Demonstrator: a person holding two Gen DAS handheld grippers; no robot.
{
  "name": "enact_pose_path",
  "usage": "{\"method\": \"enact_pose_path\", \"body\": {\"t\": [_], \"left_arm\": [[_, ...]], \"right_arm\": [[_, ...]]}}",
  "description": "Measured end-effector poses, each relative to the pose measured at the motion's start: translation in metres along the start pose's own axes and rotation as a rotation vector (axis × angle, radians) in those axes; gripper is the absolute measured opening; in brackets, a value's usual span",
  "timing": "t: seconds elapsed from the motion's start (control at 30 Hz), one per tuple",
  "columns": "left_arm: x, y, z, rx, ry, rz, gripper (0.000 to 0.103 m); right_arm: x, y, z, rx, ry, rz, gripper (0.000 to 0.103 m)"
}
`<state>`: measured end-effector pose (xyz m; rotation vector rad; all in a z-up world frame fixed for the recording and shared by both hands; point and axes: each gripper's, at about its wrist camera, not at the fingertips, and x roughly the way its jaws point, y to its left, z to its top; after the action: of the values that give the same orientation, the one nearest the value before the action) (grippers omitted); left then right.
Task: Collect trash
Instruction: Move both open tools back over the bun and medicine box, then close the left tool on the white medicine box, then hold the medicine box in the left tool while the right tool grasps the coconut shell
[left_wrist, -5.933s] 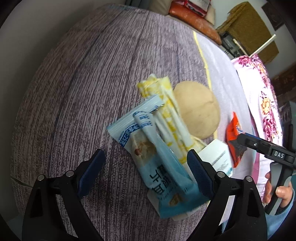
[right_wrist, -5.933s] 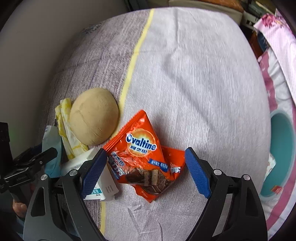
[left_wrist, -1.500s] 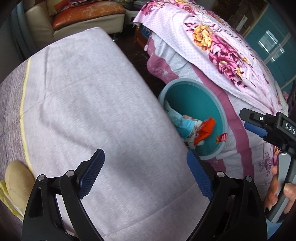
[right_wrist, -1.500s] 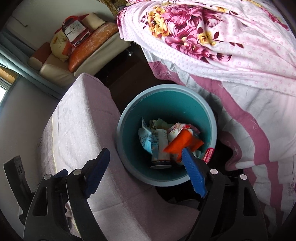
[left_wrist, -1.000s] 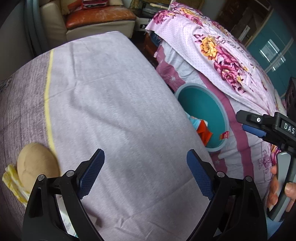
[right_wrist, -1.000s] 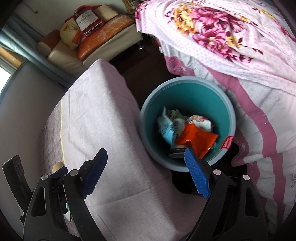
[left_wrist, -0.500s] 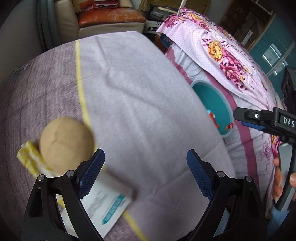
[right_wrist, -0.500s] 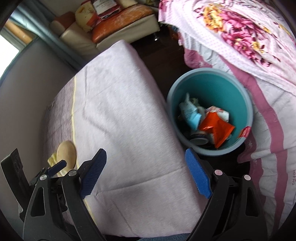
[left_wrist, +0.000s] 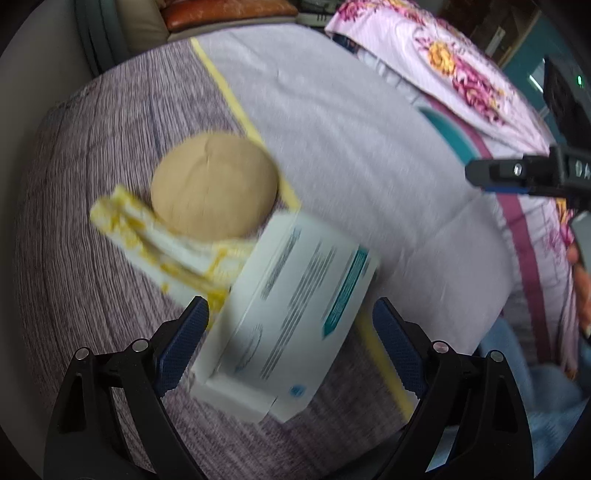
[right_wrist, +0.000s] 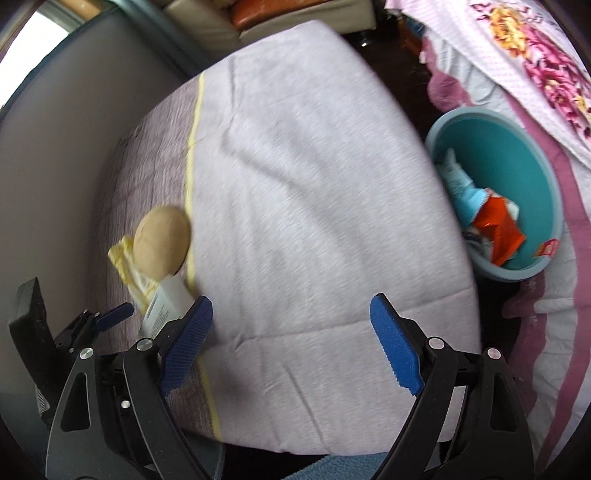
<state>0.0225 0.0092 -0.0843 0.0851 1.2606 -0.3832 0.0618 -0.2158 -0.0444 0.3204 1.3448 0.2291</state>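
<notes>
A white box with a teal stripe (left_wrist: 291, 314) lies on the striped cloth, right under my left gripper (left_wrist: 290, 332), which is open; its blue pads stand either side of the box without pressing on it. Yellow-white wrappers (left_wrist: 159, 243) and a tan round object (left_wrist: 214, 188) lie just beyond. In the right wrist view the same box (right_wrist: 166, 299) is at the left, beside the left gripper's fingertip (right_wrist: 114, 314). My right gripper (right_wrist: 291, 336) hangs open and empty over bare cloth. The teal bin (right_wrist: 546, 184) holds an orange wrapper (right_wrist: 498, 225) and a light blue one (right_wrist: 458, 184).
The cloth-covered surface (right_wrist: 314, 184) drops off at its right edge, with the bin on the floor below. A pink flowered bedsheet (right_wrist: 535, 55) lies beyond the bin. A sofa with an orange cushion (left_wrist: 221, 14) stands at the back. A person's hand (left_wrist: 580, 266) holds the right gripper.
Both views have swung away from the bin toward the trash pile. The white box has come from the lower left to lie between my left fingers. Both grippers stay open.
</notes>
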Motion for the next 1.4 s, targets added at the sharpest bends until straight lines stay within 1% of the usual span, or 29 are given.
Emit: {"method": "enact_pose_path", "body": {"t": [0.13, 0.2, 0.27, 0.33, 0.53, 0.57, 0.6, 0.63, 0.7, 0.83, 0.93, 1.17, 1.2, 1.27, 1.4], "left_arm": [[0.011, 0.002, -0.010, 0.030, 0.046, 0.001, 0.091], [0.015, 0.003, -0.013, 0.044, 0.052, 0.014, 0.091], [0.019, 0.007, -0.011, 0.031, 0.052, 0.017, 0.091], [0.020, 0.010, -0.008, 0.018, 0.041, 0.005, 0.091], [0.020, 0.012, -0.004, 0.027, 0.004, -0.012, 0.091], [0.019, 0.012, -0.004, 0.026, -0.006, -0.021, 0.089], [0.017, 0.011, -0.005, 0.023, -0.022, -0.032, 0.082], [0.015, 0.011, -0.005, 0.019, -0.029, -0.039, 0.081], [0.008, 0.015, -0.006, -0.011, -0.047, -0.058, 0.075], [-0.014, 0.031, -0.009, -0.080, -0.092, -0.111, 0.075], [-0.030, 0.042, -0.011, -0.109, -0.124, -0.116, 0.075], [-0.057, 0.079, -0.018, -0.218, -0.185, -0.162, 0.075], [-0.058, 0.081, -0.017, -0.230, -0.190, -0.165, 0.075], [-0.062, 0.091, -0.020, -0.259, -0.207, -0.145, 0.075], [-0.071, 0.126, -0.027, -0.375, -0.237, -0.150, 0.075]], "right_arm": [[0.010, 0.010, -0.005, -0.009, 0.031, 0.015, 0.083], [0.013, 0.012, -0.006, -0.009, 0.040, 0.019, 0.083], [0.016, 0.015, -0.007, -0.015, 0.047, 0.018, 0.083], [0.019, 0.019, -0.009, -0.022, 0.052, 0.017, 0.083], [0.022, 0.022, -0.009, -0.030, 0.059, 0.014, 0.083], [0.022, 0.023, -0.009, -0.031, 0.060, 0.014, 0.083], [0.022, 0.023, -0.009, -0.032, 0.061, 0.015, 0.083], [0.022, 0.024, -0.009, -0.034, 0.063, 0.015, 0.083], [0.023, 0.026, -0.007, -0.040, 0.066, 0.014, 0.083], [0.023, 0.034, -0.005, -0.057, 0.063, 0.017, 0.083], [0.026, 0.038, -0.003, -0.067, 0.066, 0.018, 0.083], [0.033, 0.054, -0.002, -0.099, 0.083, 0.017, 0.083], [0.034, 0.057, -0.002, -0.103, 0.085, 0.015, 0.083], [0.036, 0.064, -0.001, -0.114, 0.089, 0.012, 0.083], [0.039, 0.079, 0.001, -0.155, 0.088, 0.014, 0.083]]}}
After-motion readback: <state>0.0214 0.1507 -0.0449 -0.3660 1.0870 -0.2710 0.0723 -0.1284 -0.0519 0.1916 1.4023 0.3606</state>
